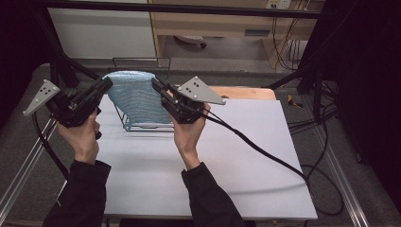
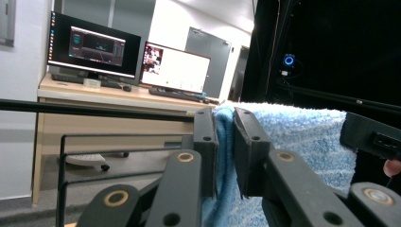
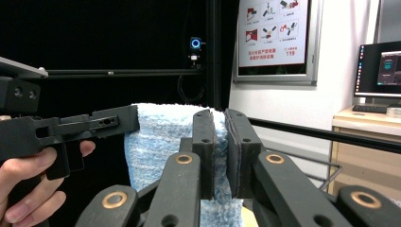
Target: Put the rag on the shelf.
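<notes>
A light blue towel (image 1: 134,97) hangs stretched between the two grippers above the far left part of the white table (image 1: 236,156), over a dark wire rack (image 1: 142,124) that stands on the table. The left gripper (image 1: 105,85) pinches the towel's upper left corner and the right gripper (image 1: 157,85) pinches its upper right corner, so the top edge runs nearly level between them while the rest of the cloth drapes down into the rack.

In the left gripper view, the left gripper (image 2: 226,142) has its jaws drawn narrow with a fold of the towel (image 2: 302,137) pressed between the pads; the other gripper's black jaw reaches the cloth at the right edge. In the right gripper view, the right gripper (image 3: 220,146) is likewise closed tight on the towel (image 3: 161,137), a thin strip of blue showing between its pads, and the left hand (image 3: 28,184) holds its gripper on the cloth's far corner.

A wooden board (image 1: 246,92) lies at the table's far edge, just right of the right gripper.
</notes>
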`<action>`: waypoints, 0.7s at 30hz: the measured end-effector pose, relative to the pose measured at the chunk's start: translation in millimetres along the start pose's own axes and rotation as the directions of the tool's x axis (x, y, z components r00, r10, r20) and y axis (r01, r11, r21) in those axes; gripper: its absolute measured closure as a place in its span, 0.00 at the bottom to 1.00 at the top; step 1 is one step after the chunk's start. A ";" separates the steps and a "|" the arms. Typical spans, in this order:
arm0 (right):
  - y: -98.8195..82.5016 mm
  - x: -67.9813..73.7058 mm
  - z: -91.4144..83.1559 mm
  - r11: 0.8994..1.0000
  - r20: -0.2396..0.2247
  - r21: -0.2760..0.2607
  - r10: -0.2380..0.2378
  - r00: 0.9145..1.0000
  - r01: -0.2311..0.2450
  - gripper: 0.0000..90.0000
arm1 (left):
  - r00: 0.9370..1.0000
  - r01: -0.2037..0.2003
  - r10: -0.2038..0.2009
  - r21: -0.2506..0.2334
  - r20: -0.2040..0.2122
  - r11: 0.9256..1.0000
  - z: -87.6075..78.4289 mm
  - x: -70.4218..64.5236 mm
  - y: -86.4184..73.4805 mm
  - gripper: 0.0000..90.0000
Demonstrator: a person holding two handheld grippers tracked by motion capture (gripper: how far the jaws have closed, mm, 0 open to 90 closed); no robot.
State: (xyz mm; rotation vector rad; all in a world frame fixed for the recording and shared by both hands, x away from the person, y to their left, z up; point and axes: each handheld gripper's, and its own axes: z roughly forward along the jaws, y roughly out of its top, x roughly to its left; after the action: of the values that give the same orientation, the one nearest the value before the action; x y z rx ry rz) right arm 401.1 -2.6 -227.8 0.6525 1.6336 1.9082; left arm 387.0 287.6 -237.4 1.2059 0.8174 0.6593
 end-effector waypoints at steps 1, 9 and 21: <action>1.3 -0.2 1.4 1.000 0.000 0.000 -0.002 1.000 0.002 0.93 | 1.000 0.000 0.000 -0.004 -0.002 1.000 0.6 0.5 1.5 0.89; 10.6 0.1 12.7 1.000 0.002 -0.015 -0.012 1.000 0.012 0.93 | 1.000 -0.006 0.006 -0.037 -0.009 0.999 2.9 4.7 14.5 0.89; 27.3 -1.7 25.7 0.999 0.003 -0.046 -0.019 1.000 0.019 0.93 | 1.000 -0.014 0.013 -0.063 -0.016 0.998 9.1 7.0 34.0 0.89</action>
State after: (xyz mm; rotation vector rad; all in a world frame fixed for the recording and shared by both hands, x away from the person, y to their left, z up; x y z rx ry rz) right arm 417.1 11.6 -197.0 0.6183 1.5839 1.9254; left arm 397.9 296.5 -204.4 1.1514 0.7962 0.7017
